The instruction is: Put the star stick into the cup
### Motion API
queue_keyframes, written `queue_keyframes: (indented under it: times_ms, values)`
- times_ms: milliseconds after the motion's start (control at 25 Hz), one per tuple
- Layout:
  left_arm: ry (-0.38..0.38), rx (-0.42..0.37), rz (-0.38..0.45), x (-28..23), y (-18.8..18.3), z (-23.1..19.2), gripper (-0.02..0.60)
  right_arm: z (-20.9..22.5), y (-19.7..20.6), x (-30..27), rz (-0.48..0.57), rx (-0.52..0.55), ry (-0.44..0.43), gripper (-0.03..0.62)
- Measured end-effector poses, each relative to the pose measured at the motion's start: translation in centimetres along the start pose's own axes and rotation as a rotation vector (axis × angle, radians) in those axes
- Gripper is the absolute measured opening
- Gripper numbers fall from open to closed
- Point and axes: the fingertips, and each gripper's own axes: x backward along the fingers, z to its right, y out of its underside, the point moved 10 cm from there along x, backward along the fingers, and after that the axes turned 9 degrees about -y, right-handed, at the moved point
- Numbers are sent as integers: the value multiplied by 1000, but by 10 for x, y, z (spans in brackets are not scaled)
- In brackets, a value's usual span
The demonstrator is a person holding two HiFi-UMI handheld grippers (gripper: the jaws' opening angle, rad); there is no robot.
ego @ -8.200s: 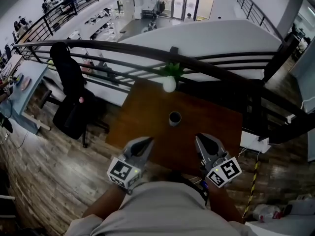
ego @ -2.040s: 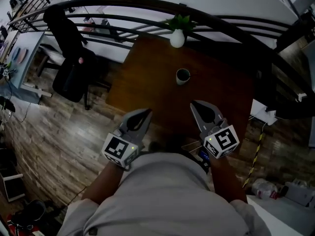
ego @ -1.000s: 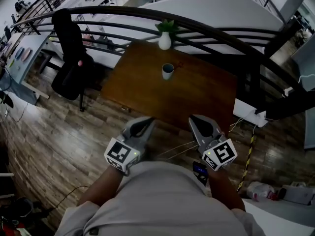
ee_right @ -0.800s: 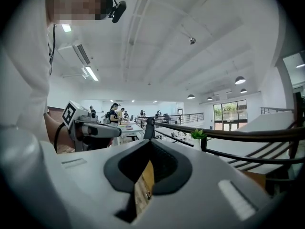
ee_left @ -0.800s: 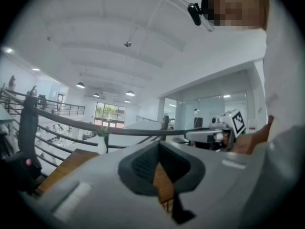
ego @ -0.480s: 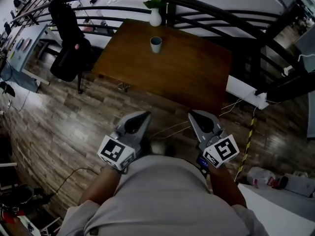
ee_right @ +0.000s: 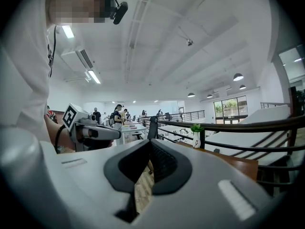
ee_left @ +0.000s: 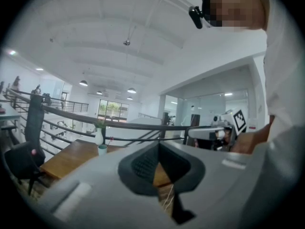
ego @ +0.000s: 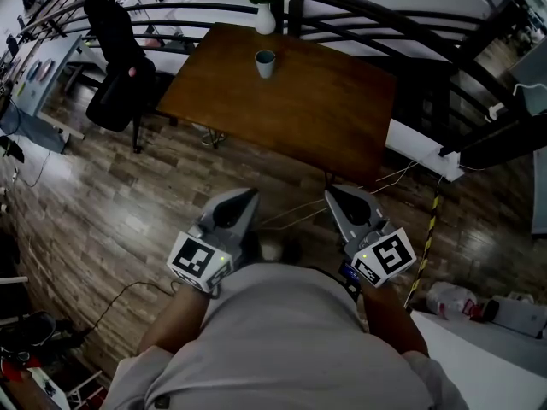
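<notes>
Cup (ego: 266, 62) stands on the wooden table (ego: 325, 101), at twelve o'clock in the head view, with a vase (ego: 265, 22) just beside it at its twelve. At six o'clock, over the plank floor (ego: 128, 212) and well apart from the table, left gripper (ego: 242, 202) and right gripper (ego: 340, 196) have their fingers pressed together, holding nothing.

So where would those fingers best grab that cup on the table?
Likely by its rim, from above on the near side: the cup stands upright, mouth open, with the vase close behind it. Any handle is too small to see.
</notes>
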Motion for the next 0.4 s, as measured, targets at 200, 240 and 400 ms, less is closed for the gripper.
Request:
queue_keyframes:
  times_ms: [200, 240, 400]
  values:
    - [-6, 13, 21, 8, 0, 23, 3, -7, 5, 21, 6, 6, -9, 5]
    - [-5, 10, 23, 8, 0, 25, 3, -8, 5, 23, 9, 8, -10, 5]
    - [-10, -3, 26, 10, 1, 34, 3, -8, 3, 29, 21, 20, -18, 5]
